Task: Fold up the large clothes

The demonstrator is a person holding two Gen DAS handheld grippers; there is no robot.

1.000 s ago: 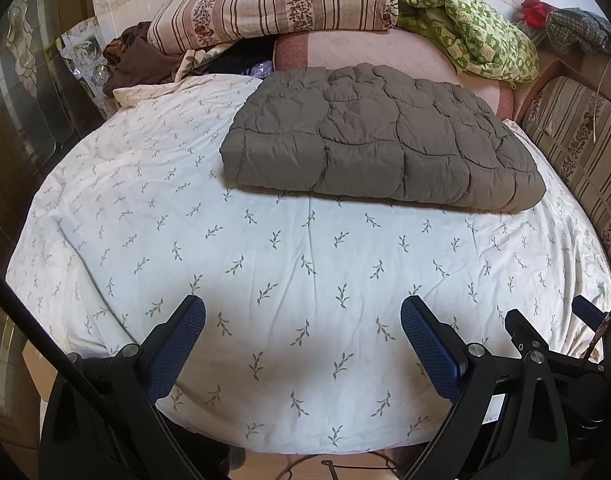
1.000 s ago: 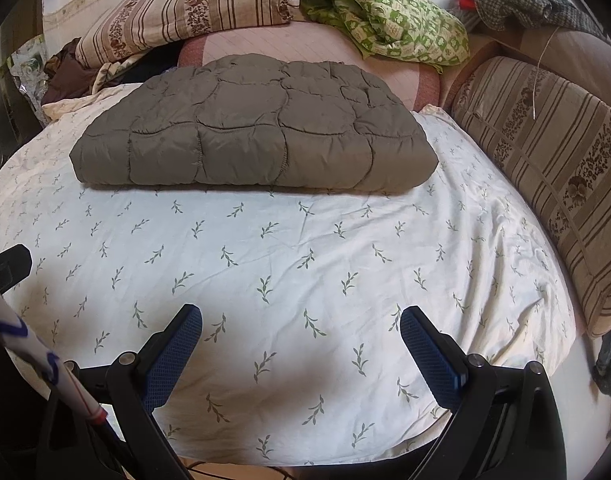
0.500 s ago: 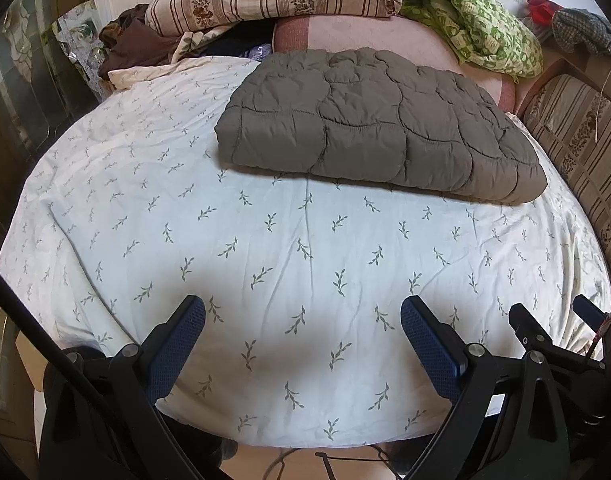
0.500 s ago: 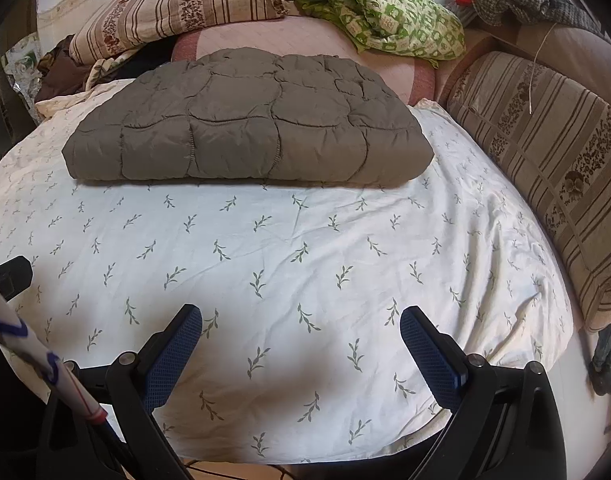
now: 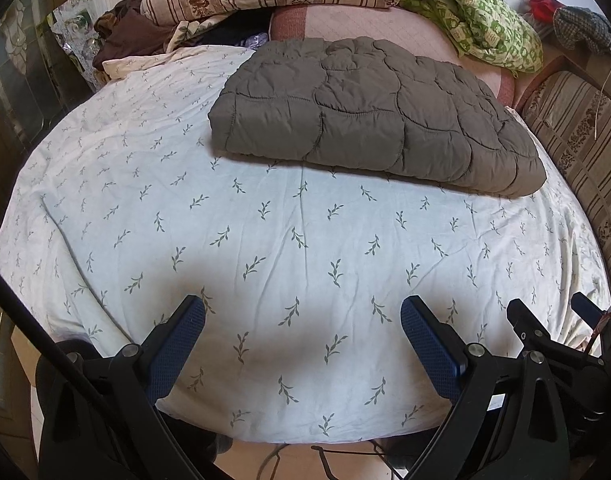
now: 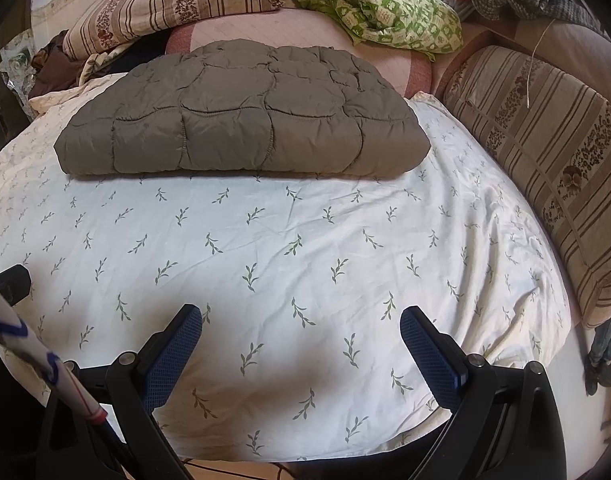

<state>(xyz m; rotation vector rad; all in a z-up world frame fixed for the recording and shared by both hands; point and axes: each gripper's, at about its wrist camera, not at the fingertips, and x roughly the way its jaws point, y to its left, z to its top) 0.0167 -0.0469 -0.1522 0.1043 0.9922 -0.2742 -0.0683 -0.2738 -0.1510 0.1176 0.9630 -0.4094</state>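
Both views have drawn back from the folded quilted coat (image 5: 369, 116) on the leaf-print sheet (image 6: 305, 264), fingers apart.

Both grippers are hovering over the near edge of the bed (image 5: 105, 184), side by side, pointing across it. Left gripper (image 5: 303, 322) has its jaws spread wide with nothing between them; blue pads (image 5: 177, 352) face inward. Right gripper (image 6: 301, 322) is the same: jaws wide apart, empty, not touching the bed.

Bed (image 5: 265, 240), leaf-print sheet; folded grey quilted garment (image 5: 369, 116) lying on far half
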